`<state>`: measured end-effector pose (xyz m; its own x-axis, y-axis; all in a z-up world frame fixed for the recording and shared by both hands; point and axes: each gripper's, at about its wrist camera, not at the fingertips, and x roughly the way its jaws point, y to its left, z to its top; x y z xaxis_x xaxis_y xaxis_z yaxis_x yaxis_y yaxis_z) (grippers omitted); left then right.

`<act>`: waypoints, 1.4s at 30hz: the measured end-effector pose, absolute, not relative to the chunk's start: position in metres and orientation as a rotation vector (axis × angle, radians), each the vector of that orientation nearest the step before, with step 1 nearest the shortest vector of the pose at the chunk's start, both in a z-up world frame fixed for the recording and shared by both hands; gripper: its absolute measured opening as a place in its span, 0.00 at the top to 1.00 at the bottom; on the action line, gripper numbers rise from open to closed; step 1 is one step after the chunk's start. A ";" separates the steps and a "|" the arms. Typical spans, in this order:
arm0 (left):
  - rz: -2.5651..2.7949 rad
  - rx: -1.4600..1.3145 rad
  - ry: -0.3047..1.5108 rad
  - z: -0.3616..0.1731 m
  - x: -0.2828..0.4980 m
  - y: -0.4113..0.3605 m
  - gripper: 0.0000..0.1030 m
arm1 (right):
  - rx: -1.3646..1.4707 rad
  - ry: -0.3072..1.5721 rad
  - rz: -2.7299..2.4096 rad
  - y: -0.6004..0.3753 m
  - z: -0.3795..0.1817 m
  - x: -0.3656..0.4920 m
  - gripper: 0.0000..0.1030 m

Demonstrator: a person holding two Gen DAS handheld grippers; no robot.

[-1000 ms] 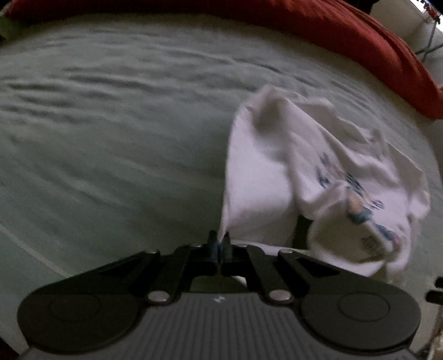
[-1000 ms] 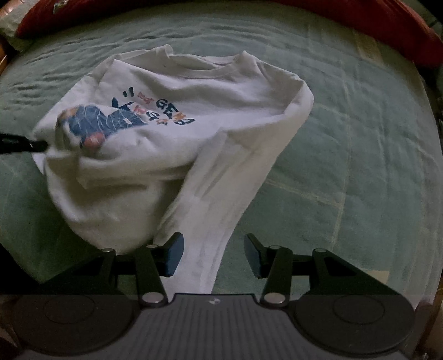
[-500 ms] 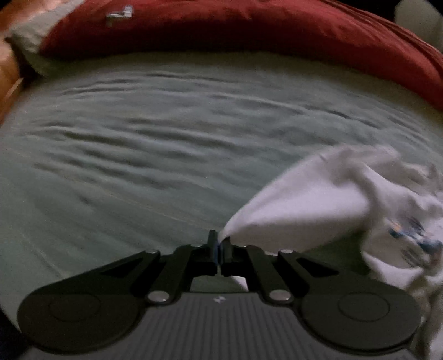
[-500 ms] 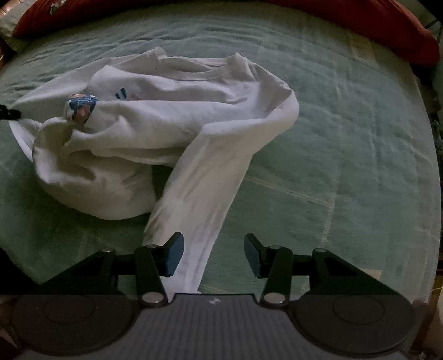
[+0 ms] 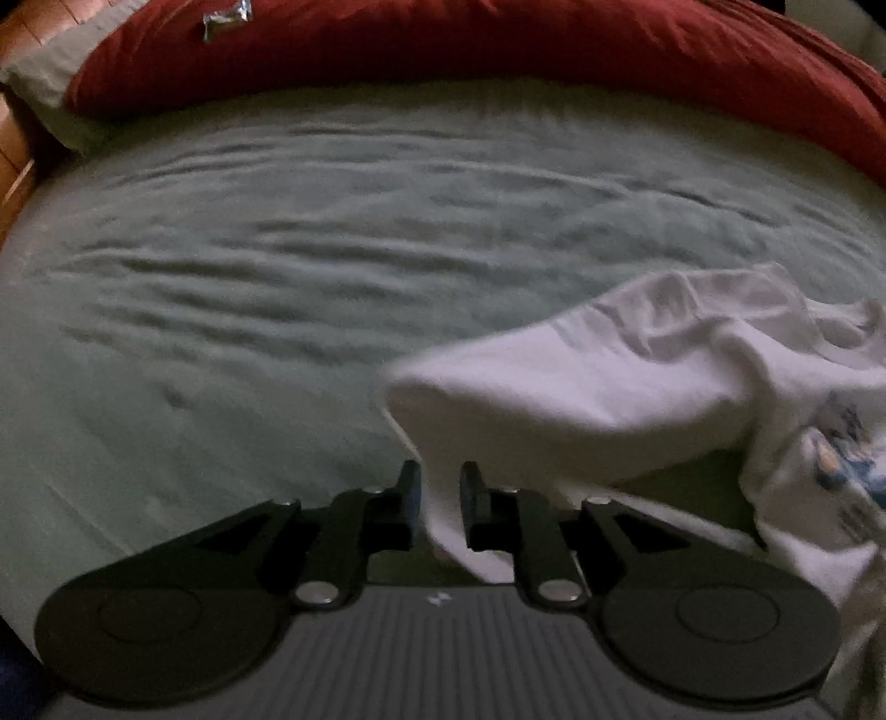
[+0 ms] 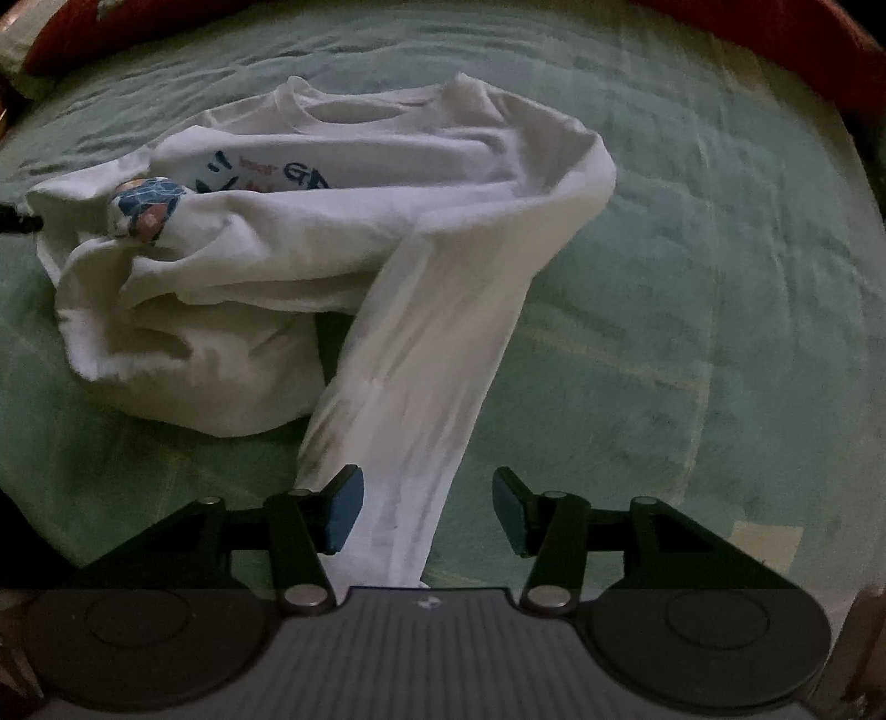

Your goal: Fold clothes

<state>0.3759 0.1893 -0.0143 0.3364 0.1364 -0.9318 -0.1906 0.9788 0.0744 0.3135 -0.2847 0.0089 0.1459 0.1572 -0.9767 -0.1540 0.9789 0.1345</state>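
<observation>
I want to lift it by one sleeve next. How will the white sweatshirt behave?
Probably floppy: the white sweatshirt lies bunched in soft folds. Its sleeve would likely stretch out first, the body dragging behind over the green bedsheet.

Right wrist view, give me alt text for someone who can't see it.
A crumpled white long-sleeved shirt with a blue and red print lies on a green bedspread, one sleeve stretching toward the camera. The sleeve's end lies between the open right tongs, nearer the left finger. A red pillow edges the top.
</observation>
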 end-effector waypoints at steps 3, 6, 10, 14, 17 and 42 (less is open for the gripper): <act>0.176 -0.070 1.236 -0.011 0.357 0.182 0.77 | 0.056 1.428 0.211 -0.292 -0.005 0.311 0.46; 0.141 -0.087 1.263 -0.010 0.339 0.172 0.73 | 0.121 1.458 0.213 -0.297 -0.022 0.307 0.48; 0.108 -0.098 1.303 -0.014 0.323 0.157 0.73 | 0.214 1.489 0.211 -0.299 -0.040 0.299 0.50; 0.070 -0.106 1.319 -0.018 0.319 0.143 0.73 | 0.287 1.505 0.210 -0.301 -0.052 0.290 0.56; 0.041 -0.099 1.316 -0.018 0.323 0.134 0.73 | 0.332 1.498 0.224 -0.304 -0.054 0.286 0.84; -0.039 -0.060 1.306 -0.003 0.342 0.096 0.72 | -0.239 1.343 -0.095 -0.420 0.009 0.334 0.94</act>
